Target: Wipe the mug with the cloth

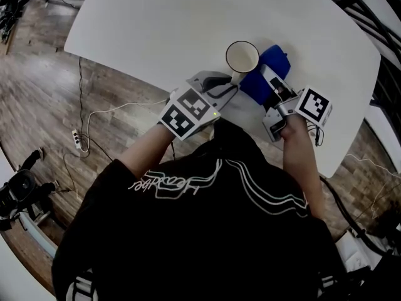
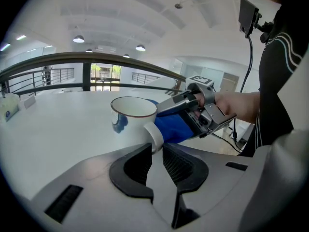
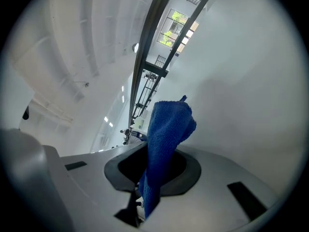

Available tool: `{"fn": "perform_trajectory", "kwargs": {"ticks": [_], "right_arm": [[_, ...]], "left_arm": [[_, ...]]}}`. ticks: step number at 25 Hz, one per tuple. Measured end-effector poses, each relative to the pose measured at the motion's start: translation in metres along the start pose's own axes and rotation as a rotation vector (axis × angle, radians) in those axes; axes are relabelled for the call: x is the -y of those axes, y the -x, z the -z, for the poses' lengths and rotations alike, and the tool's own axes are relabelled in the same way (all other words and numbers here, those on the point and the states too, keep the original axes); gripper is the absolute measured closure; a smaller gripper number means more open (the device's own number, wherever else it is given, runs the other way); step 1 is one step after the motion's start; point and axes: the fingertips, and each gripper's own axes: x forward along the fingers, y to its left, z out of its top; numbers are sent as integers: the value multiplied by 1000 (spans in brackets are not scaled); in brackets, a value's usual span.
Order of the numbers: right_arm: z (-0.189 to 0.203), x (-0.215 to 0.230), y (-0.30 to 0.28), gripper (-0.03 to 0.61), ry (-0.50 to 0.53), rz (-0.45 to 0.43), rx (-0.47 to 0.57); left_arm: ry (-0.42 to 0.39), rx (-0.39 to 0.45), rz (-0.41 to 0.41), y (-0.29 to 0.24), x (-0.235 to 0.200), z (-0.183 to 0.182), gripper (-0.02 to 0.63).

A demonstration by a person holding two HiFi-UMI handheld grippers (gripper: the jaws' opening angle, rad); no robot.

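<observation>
A white mug (image 1: 242, 56) with a thin dark rim stands upright on the white table (image 1: 156, 24). My left gripper (image 1: 232, 84) comes in from the near side and is shut on the mug's handle (image 2: 155, 135), which sits between its dark pads (image 2: 137, 164). A blue cloth (image 1: 268, 73) lies bunched against the mug's right side. My right gripper (image 1: 270, 79) is shut on that cloth. In the right gripper view the cloth (image 3: 166, 134) stands up out of the shut right gripper (image 3: 161, 159). The left gripper view shows the mug (image 2: 134, 112), the cloth (image 2: 176, 125) and the right gripper (image 2: 205, 111) beside it.
The table's near edge (image 1: 144, 74) runs just under both grippers, with wooden floor (image 1: 56, 105) and a white cable with a power strip (image 1: 76, 140) below it. The person's dark-sleeved arms reach in from the bottom. A railing (image 2: 72, 59) shows beyond the table.
</observation>
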Motion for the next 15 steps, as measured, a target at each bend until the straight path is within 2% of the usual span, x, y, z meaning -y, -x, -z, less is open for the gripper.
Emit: {"fn": "perform_trajectory", "kwargs": {"ticks": [4, 9, 12, 15], "right_arm": [[2, 3, -10, 525, 15, 59, -9], [3, -1, -8, 525, 31, 32, 2], [1, -7, 1, 525, 106, 62, 16], [2, -33, 11, 525, 239, 42, 24]], "left_arm": [[0, 5, 17, 2, -8, 1, 548], [34, 12, 45, 1, -5, 3, 545], [81, 37, 48, 7, -8, 3, 529], [106, 54, 47, 21, -12, 3, 518]]}}
